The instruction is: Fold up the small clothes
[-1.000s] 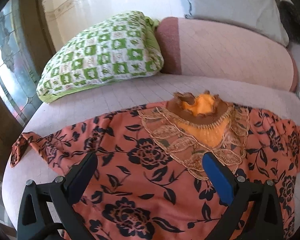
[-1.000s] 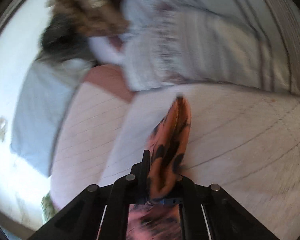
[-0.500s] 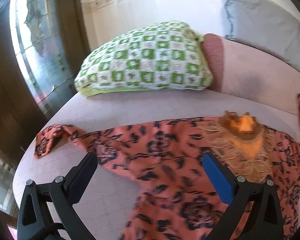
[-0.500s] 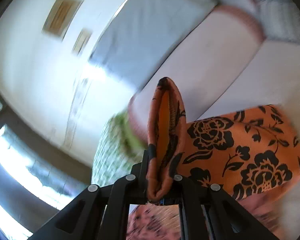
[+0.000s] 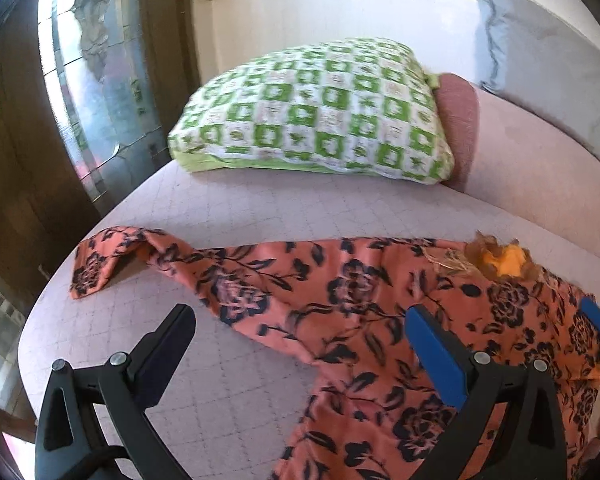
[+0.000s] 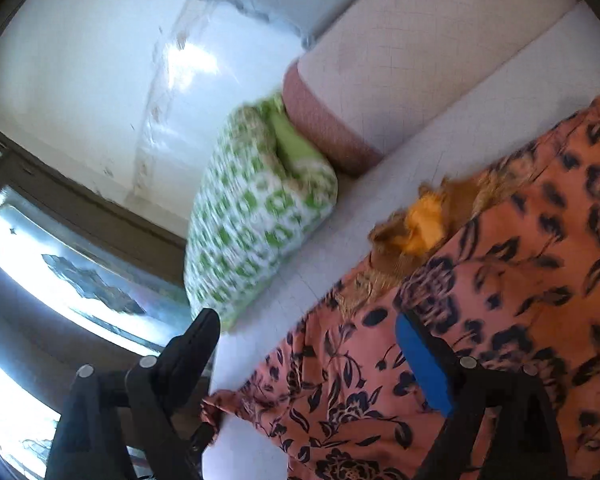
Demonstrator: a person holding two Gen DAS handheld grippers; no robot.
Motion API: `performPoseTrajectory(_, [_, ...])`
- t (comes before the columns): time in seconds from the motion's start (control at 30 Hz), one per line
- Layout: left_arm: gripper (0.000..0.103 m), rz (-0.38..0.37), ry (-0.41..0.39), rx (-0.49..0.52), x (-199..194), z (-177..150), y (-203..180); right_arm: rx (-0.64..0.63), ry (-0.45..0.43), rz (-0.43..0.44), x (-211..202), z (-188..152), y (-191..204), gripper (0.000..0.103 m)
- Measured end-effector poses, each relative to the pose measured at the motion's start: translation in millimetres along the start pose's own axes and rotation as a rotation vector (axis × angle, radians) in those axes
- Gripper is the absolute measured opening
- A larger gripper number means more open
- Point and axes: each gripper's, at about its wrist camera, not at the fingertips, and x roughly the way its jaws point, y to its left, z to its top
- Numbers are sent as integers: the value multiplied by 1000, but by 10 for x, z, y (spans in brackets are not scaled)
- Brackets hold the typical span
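The right gripper (image 6: 308, 356) has just been opening, jaws wide and empty above the dress (image 6: 500, 300). The left gripper (image 5: 300, 340) hangs agape over its sleeve (image 5: 112, 260) side.

garment: orange top (image 5: 340, 304), black flower-and-leaf print
neckline: brown-gold embroidered trim, yellow-orange lining showing (image 5: 504, 258), toward the bed's head end
state: spread mostly flat, printed side up, lightly rumpled; right side folded over the body, partly covering the embroidered panel
sleeve: one sleeve (image 5: 112, 260) stretched out to the bed's left edge, cuff bunched
place: pale quilted bed cover (image 5: 260, 208)
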Motion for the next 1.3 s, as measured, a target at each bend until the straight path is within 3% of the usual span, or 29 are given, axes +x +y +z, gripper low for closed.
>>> performPoseTrajectory(0.23, [103,-58,58,63,177,-82,-444,-38,-26,-198,-594,61,-543,89])
performPoseTrajectory(0.3, [103,-59,82,84,292,-122,-548,-24,-31,-257,-619,58,-734,64])
performPoseTrajectory(0.4, [103,-32,130,118,519,-196,-674,-25,-24,-364,-625,48,-1054,36])
performPoseTrajectory(0.5, [103,-25,237,139,821,-289,-741,-4,79,-476,-426,62,-1363,34])
performPoseTrajectory(0.57, [103,-17,329,136,1042,-358,-751,-20,64,-473,-426,77,-1392,34])
performPoseTrajectory(0.7, [103,-3,309,65,1041,-365,-729,-107,94,-543,-380,32,-1292,34])
performPoseTrajectory(0.83, [103,7,245,68,933,-517,-731,-139,84,-554,-398,-26,-1308,36])
performPoseTrajectory(0.97, [103,-6,303,132,830,-581,-758,-161,80,-558,-401,-72,-1263,37])
performPoseTrajectory(1.03, [103,-31,314,95,697,-618,-666,-168,70,-555,-482,-110,-1220,37])
performPoseTrajectory(1.17, [103,-34,225,1,261,-667,-475,-268,67,-572,-664,-316,-911,36])
performPoseTrajectory(1.3, [103,16,77,4,-278,-671,-396,-405,-1,-519,-915,-562,-450,37])
